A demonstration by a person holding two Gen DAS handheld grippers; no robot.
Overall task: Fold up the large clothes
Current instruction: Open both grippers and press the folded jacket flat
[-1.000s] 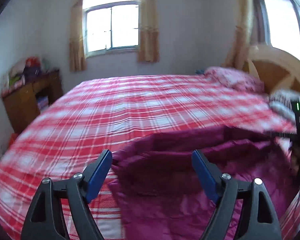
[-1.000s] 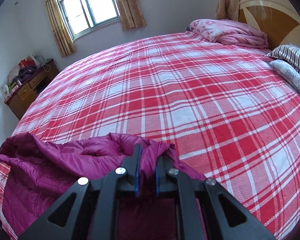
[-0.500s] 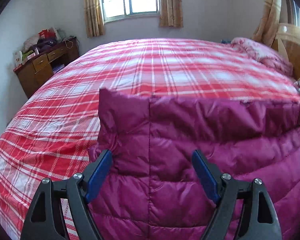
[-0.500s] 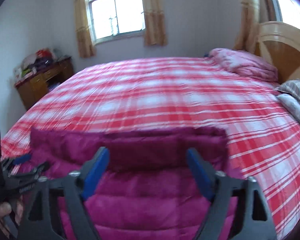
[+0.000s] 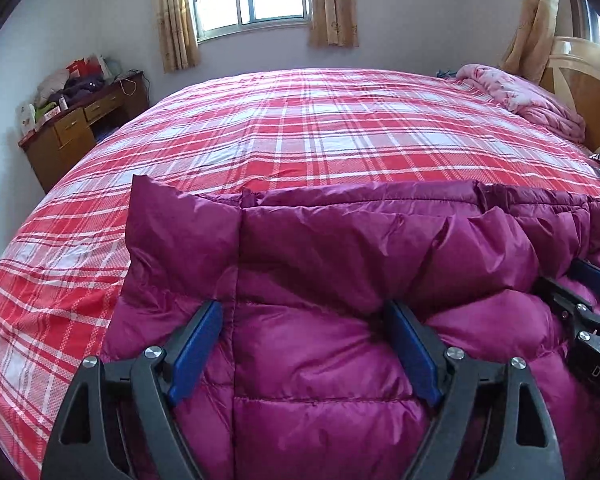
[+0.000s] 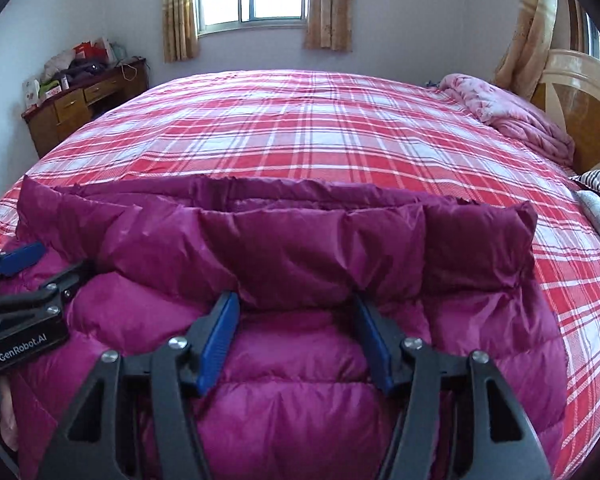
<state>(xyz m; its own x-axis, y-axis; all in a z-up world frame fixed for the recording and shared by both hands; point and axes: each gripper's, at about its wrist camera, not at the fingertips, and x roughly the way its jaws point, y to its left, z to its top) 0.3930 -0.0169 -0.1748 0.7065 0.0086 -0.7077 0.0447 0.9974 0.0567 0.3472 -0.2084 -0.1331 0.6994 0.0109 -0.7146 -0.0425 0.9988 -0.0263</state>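
Magenta quilted down jacket (image 5: 340,360), puffy and shiny, spread flat on the near part of a red plaid bed, stitched into padded panels, its far edge folded back toward the near side in a raised creased band running left to right

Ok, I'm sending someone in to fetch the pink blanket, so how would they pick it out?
Start at the big bed with the red plaid cover. At its far right corner, against the wooden headboard, lies the crumpled pink blanket. It is pale and flowered, unlike the shiny magenta jacket at the near edge.
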